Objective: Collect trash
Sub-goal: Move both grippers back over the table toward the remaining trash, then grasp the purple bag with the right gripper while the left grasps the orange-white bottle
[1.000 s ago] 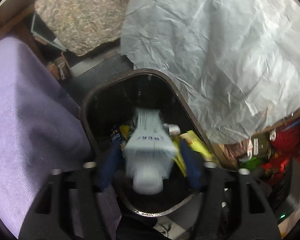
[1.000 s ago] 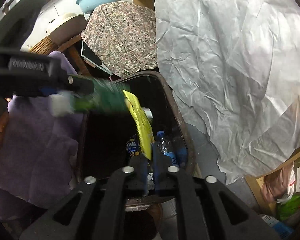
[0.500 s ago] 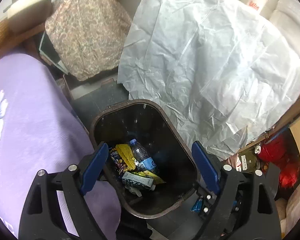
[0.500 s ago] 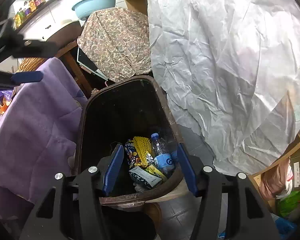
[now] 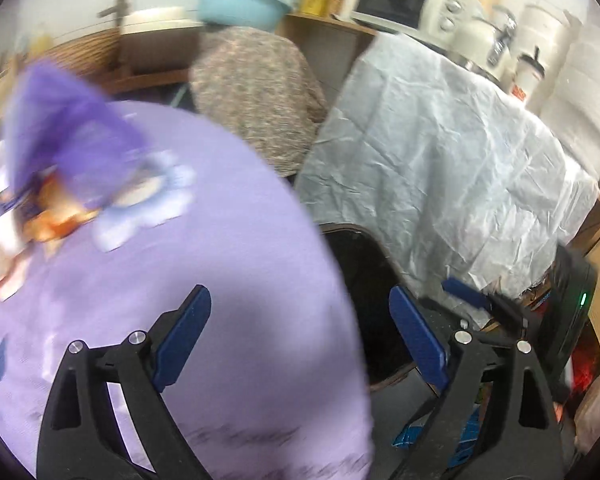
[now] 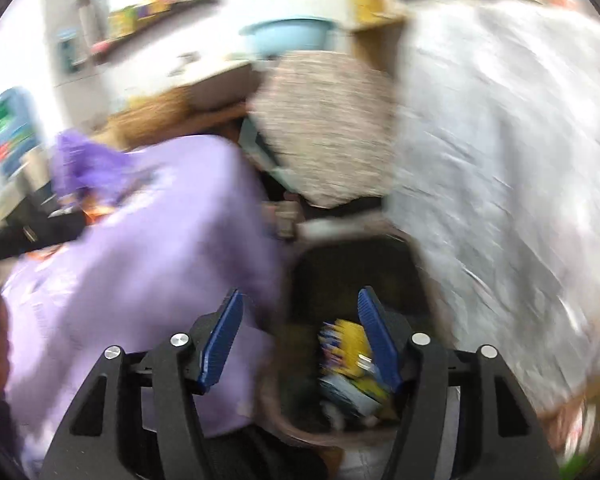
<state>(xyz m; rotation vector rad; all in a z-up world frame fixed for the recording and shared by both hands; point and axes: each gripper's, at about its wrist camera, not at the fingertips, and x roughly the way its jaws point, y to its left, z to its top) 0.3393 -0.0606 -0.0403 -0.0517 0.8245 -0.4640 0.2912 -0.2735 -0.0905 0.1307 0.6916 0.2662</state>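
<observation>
Down at six o'clock in each wrist view sit my own tongs, two pairs in all. My left tongs (image 5: 300,340) stand wide apart with nothing between the blue pads; their jaws have just been opening, and what shows through the gap is only the lilac cloth (image 5: 228,280) draped over the desk. My right tongs (image 6: 300,340) are also parted and empty, jaws likewise just opening, which fits a drop already made, since nothing hangs from either pad.

Just past the right tongs, toward five o'clock, lies the trash (image 6: 352,364): a blurred heap of yellow and blue wrappers at the bottom of the one dark bin (image 6: 360,264). I cannot count the pieces through the blur; I make out at least two colours of packet. I judge the bin stands where it does, tight against the hanging edge of the cloth, so that items lifted off the desk fall straight in.

Farther out at ten o'clock in the left view, a smear of purple and orange things (image 5: 56,188) rests on the cloth, probably more to collect, number unclear.

Beyond, at two o'clock, one crumpled white sheet (image 5: 440,168) covers something bulky; at twelve, one patterned cloth (image 5: 260,92) and one pale blue basin (image 5: 240,8).
</observation>
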